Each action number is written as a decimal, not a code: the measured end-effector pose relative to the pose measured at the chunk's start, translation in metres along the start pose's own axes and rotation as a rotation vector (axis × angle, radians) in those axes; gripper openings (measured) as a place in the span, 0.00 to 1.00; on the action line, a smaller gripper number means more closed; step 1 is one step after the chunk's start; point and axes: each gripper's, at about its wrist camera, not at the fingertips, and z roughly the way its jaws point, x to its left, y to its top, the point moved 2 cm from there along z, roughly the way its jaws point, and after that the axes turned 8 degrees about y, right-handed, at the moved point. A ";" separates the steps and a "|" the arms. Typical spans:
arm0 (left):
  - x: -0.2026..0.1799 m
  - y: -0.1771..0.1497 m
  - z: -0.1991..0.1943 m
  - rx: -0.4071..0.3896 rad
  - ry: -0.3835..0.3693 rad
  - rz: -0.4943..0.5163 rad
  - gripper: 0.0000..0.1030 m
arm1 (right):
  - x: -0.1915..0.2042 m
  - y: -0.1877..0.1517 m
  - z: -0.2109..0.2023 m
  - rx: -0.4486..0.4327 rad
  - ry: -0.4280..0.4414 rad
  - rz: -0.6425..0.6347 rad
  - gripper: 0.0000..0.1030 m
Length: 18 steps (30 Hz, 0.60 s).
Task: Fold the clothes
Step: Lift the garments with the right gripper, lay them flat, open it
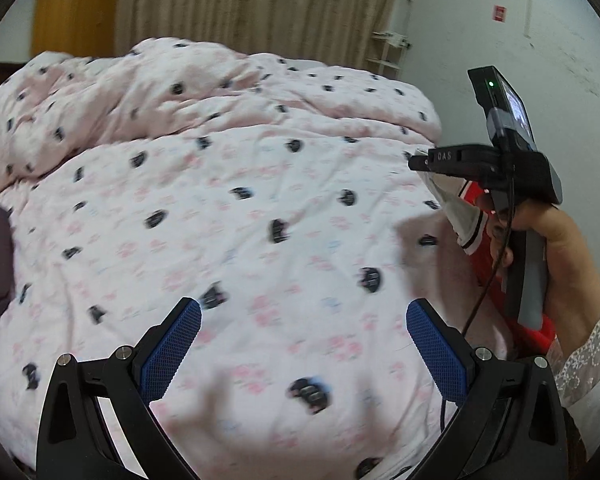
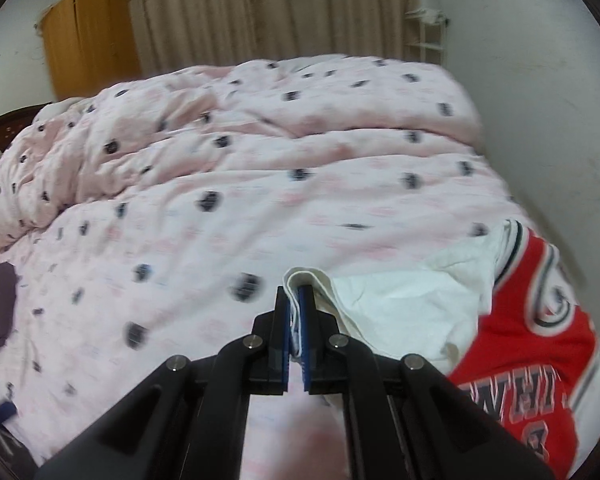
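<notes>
Right claw (image 2: 296, 312) pinches the white hem of a red jersey (image 2: 539, 320), lifting it over the bed (image 2: 220, 208); left claw (image 1: 303, 344) hangs spread and empty beside it, ready to take another edge.

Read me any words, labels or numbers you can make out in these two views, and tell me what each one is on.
"OAS": on the black side of the right tool, seen from the left wrist view.
Large white letters on the red jersey: upside down and cut off, not readable with certainty.
A digit below them on the jersey: blurred, unreadable.
Red sign on the wall: too small to read.
</notes>
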 end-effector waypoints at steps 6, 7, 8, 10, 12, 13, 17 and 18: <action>0.063 -0.017 -0.025 -0.018 0.095 -0.079 0.99 | 0.107 0.009 0.039 0.070 0.157 -0.095 0.05; 0.074 -0.021 -0.030 -0.021 0.113 -0.091 0.99 | 0.132 0.004 0.043 0.089 0.201 -0.128 0.05; 0.085 -0.024 -0.035 -0.025 0.130 -0.104 0.99 | 0.157 -0.001 0.047 0.108 0.245 -0.161 0.04; 0.106 -0.031 -0.046 -0.032 0.166 -0.128 0.99 | 0.213 -0.016 0.052 0.151 0.362 -0.242 0.00; 0.127 -0.038 -0.057 -0.038 0.201 -0.153 0.99 | 0.260 -0.031 0.048 0.180 0.493 -0.298 0.00; 0.137 -0.042 -0.062 -0.042 0.217 -0.167 0.99 | 0.290 -0.044 0.044 0.201 0.536 -0.346 0.00; 0.150 -0.047 -0.062 -0.043 0.223 -0.189 0.99 | 0.345 -0.078 0.034 0.224 0.545 -0.442 0.01; 0.148 -0.047 -0.059 -0.041 0.218 -0.185 0.99 | 0.345 -0.080 0.032 0.207 0.523 -0.444 0.01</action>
